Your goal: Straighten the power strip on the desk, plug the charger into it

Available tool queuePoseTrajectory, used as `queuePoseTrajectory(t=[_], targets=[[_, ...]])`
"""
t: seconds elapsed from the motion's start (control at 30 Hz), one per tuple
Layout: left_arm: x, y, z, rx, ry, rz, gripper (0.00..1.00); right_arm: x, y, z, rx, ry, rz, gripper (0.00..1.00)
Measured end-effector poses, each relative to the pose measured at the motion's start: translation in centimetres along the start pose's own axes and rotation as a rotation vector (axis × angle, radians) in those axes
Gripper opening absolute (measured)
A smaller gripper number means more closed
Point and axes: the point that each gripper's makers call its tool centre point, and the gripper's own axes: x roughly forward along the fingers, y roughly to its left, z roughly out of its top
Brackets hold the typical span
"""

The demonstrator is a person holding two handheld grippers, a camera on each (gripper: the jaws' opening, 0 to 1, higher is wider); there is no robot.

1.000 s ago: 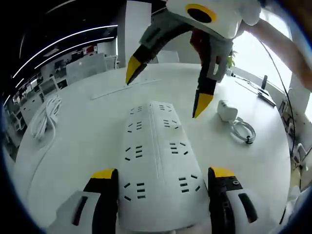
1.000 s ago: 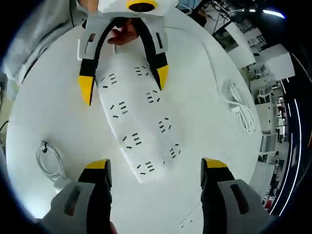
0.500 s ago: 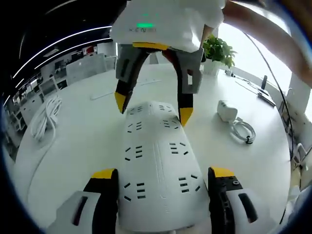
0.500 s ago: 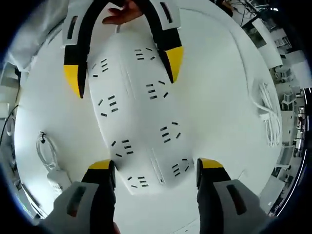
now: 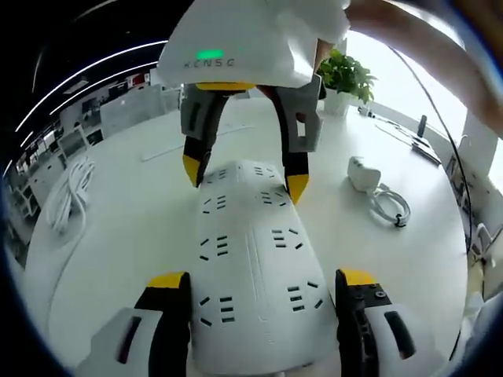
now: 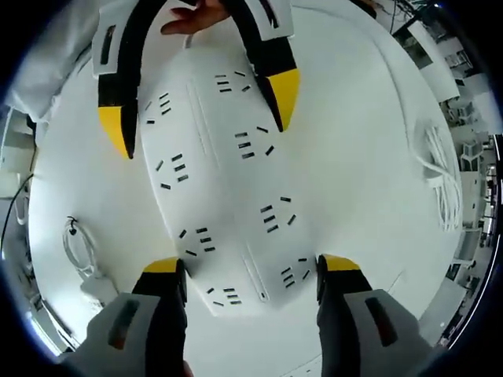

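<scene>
Wide white multi-socket power strip (image 5: 253, 267): flat on round white desk (image 5: 118, 236). Right tool (image 5: 244, 169), a second ago raised, now straddles far end; left tool (image 5: 255, 281) straddles near end. Both spread apart; straightening imminent. White charger with coiled cable (image 5: 363, 174): unplugged, aside.

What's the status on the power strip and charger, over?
Both hand-held grippers open, left and right straddling opposite ends of the power strip. Charger unplugged beside it, cable coiled. Nothing blocking.

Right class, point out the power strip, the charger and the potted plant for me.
power strip (image 5: 251, 259): left gripper view, on its middle ridge.
charger (image 5: 361, 174): left gripper view, on its white body.
potted plant (image 5: 343, 75): left gripper view, on the leaves.
</scene>
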Motion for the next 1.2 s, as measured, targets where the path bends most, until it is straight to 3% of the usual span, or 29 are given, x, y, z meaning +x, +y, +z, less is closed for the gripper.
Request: queuePoseTrajectory(t=[0.63, 0.7, 1.2], targets=[[-0.3, -0.8, 0.0, 0.182, 0.084, -0.161, 0.75, -0.7, 3.4, -0.7, 0.254, -0.025, -0.011, 0.66], [-0.3, -0.9, 0.1, 0.216, 0.100, -0.187, 0.75, -0.8, 4.1, -0.7, 0.310, -0.033, -0.016, 0.66], [0.1, -0.9, -0.1, 0.332, 0.146, -0.275, 0.74, -1.0, 5.9, -0.6, 0.496, -0.022, -0.024, 0.66]])
